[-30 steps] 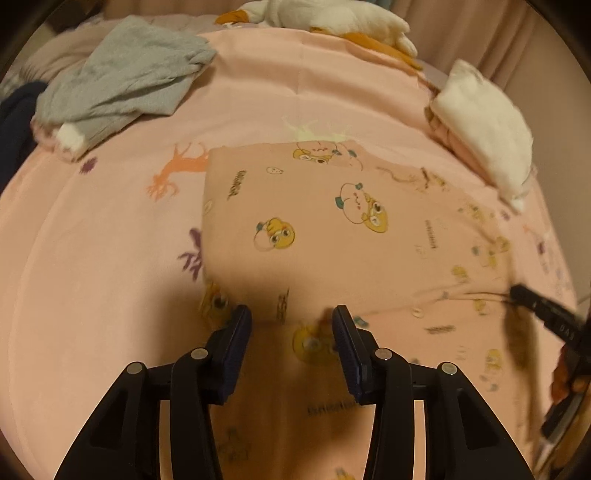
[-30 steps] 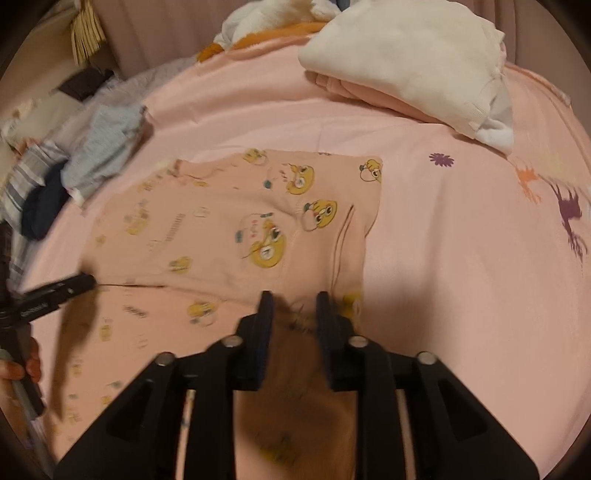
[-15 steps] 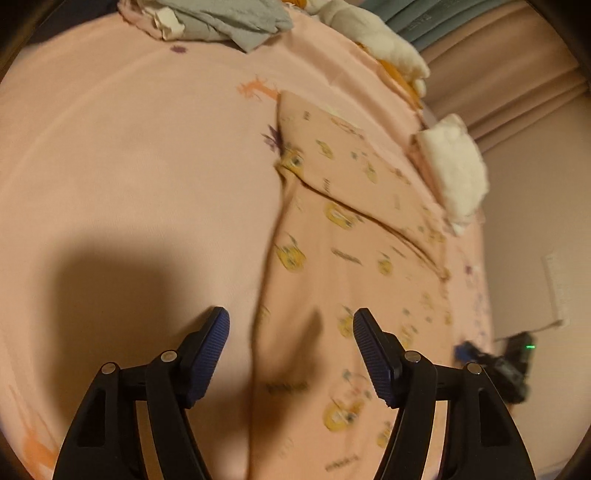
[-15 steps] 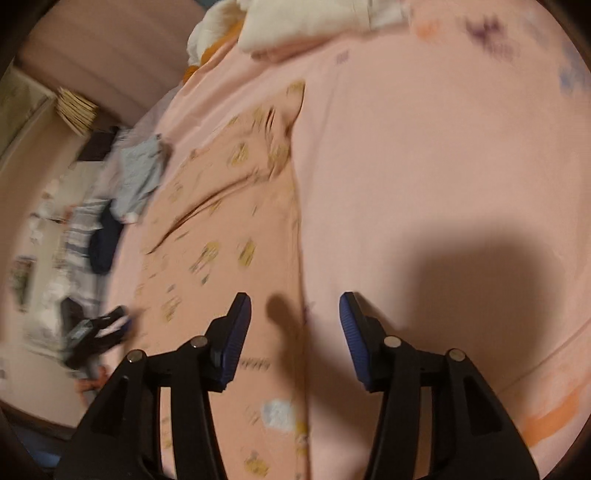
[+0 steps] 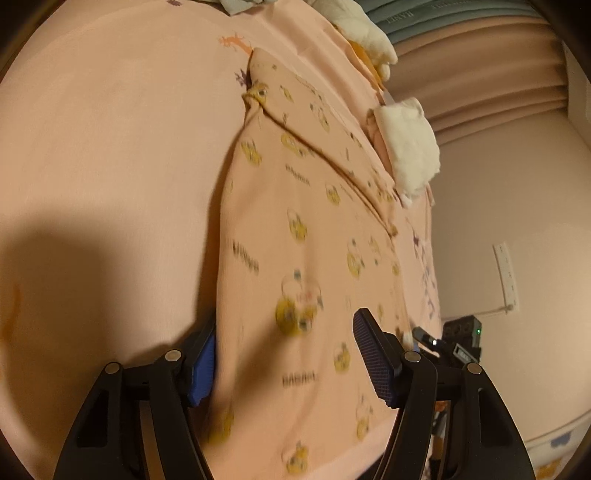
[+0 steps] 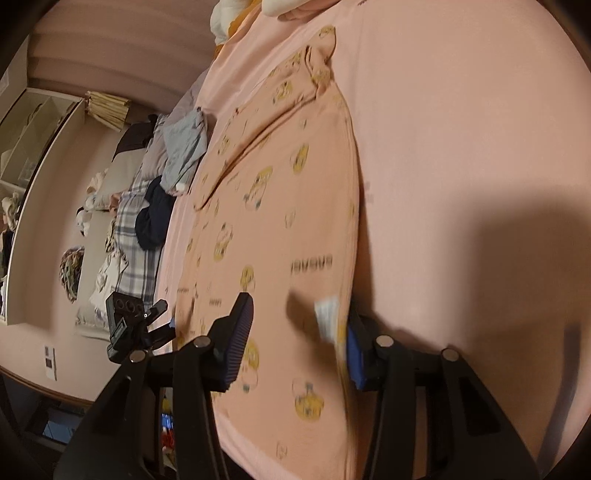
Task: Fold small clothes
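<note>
A small pink garment [image 5: 295, 206] printed with yellow cartoon figures lies flat on the pink bedsheet [image 5: 110, 147], its far part folded over. My left gripper [image 5: 286, 325] stands open across the garment's near left edge. Its left pad is half hidden under the cloth and its right pad sits above it. In the right wrist view the same garment [image 6: 280, 192] has a white label [image 6: 327, 319] at its near right edge. My right gripper [image 6: 298, 308] straddles that edge with its jaws closing, and its pads are not pressing the cloth.
A folded white cloth [image 5: 410, 147] and a plush toy [image 5: 365, 33] lie at the far side by the curtain [image 5: 480, 74]. Grey [image 6: 184, 147], navy [image 6: 153, 218] and plaid clothes [image 6: 135, 240] are heaped beyond the bed's left edge. A shelf [image 6: 37, 147] lines the wall.
Both grippers drew back from the folded middle to the garment's near side edges, rolling outward. Their jaws stand wider apart than a second ago, each now straddling a cloth edge.
</note>
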A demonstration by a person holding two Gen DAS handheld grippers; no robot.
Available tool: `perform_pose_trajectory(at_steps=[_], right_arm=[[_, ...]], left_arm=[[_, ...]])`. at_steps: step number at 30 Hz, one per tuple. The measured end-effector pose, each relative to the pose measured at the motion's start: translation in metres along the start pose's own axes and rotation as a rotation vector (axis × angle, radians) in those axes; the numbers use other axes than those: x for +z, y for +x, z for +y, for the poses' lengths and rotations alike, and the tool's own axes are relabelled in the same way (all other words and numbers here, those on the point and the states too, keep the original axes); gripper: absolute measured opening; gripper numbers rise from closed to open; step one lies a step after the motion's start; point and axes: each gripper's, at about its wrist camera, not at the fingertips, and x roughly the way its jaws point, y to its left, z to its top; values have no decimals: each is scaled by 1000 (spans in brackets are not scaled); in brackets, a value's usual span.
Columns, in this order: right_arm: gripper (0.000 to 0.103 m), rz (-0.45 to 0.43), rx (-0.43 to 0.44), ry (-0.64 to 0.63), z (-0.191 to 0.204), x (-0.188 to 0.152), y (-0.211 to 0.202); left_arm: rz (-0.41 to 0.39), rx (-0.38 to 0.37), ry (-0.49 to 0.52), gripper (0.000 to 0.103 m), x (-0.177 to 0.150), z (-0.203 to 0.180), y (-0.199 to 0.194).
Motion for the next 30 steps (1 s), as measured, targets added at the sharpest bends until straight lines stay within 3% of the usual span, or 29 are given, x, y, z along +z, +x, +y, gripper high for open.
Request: perform_pose_trajectory(at_steps=[6,11,14,16,19,22,30], right_arm=[[42,25,7,5,3,-19,-2],[39,23,5,2,1,-29,-4],[27,8,-27,-6,1,-31,-2],[12,5,-56,-5,-2,-29,2],[5,-3,-80,3,-4,-27,3],[6,-24,-99,-35,5,-28,-1],[4,-121,-1,-108,32,-30,-29]], left_arm=[[21,-17,-1,68,-26,-1,-6],[21,13,9,64,-38,-5,-6],[15,68,8,48,-40,-5,-4],[23,105,-7,24,-38,-2,-1],[28,147,-46,1,-33,8,2],[10,127,-78,1,-34,10,-4],[-50,23,5,0,-38,-17,-34]])
